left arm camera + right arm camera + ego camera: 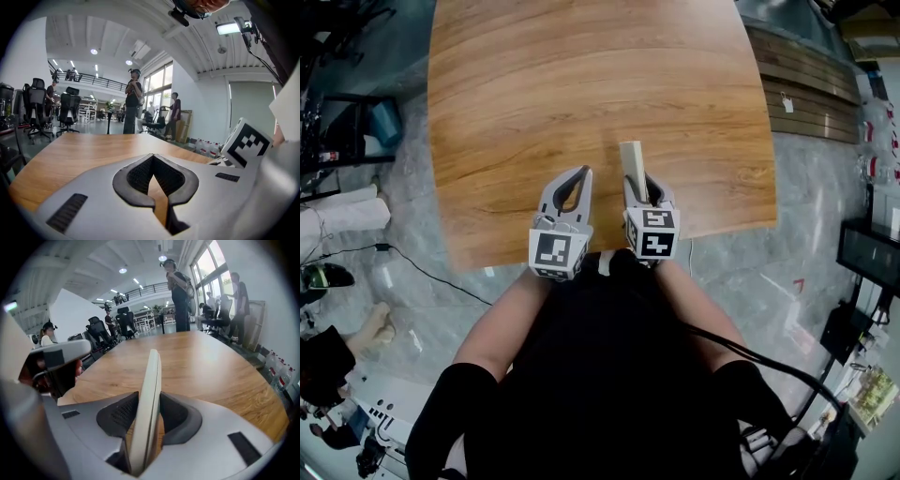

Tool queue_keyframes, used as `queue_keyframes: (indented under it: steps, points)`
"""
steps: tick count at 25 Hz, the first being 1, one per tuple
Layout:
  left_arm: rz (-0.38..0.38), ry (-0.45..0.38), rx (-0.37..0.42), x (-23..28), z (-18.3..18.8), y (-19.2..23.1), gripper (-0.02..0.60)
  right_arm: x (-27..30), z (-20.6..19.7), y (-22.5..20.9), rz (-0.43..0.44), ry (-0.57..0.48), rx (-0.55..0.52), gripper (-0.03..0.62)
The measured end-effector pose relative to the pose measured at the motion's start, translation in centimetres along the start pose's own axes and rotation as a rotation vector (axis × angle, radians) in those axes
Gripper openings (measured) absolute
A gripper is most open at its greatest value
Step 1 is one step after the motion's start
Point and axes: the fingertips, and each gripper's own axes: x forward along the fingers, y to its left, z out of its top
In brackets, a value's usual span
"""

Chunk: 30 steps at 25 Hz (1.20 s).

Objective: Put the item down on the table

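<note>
A flat, thin cream-coloured item (633, 167) stands on edge between the jaws of my right gripper (645, 189) and sticks out forward over the wooden table (581, 84). In the right gripper view the item (151, 390) runs up the middle, and both dark pads press against its sides, so my right gripper (149, 401) is shut on it. I cannot tell whether the item touches the tabletop. My left gripper (577, 178) hovers just to its left near the table's front edge. Its jaws meet at the tips, and my left gripper (153, 159) holds nothing.
The table's front edge (609, 246) lies right under both grippers. Past the far end stand people (133, 101) and office chairs (35, 110). A black cable (422, 272) crosses the floor at the left, and bottles (281, 373) sit on the floor at the right.
</note>
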Motion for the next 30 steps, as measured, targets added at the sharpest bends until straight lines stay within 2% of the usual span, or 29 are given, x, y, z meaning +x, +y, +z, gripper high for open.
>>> queue_keyframes:
  steps: [9,14,23,30]
  points:
    - [0.005,-0.098,0.039,-2.1,4.5,-2.6,0.003,-10.3,7.1,1.5,-0.007,-0.322,-0.147,0.144]
    - [-0.002,-0.134,0.067,-3.6,6.6,-4.1,0.003,-14.7,9.4,2.7,0.000,-0.437,-0.185,0.144]
    - [0.013,-0.146,0.062,-5.0,7.3,-5.0,0.003,-17.2,9.9,3.9,0.012,-0.480,-0.217,0.144]
    - [0.013,-0.138,0.070,-4.8,6.8,-5.3,0.003,-14.9,8.2,2.7,0.012,-0.423,-0.199,0.144]
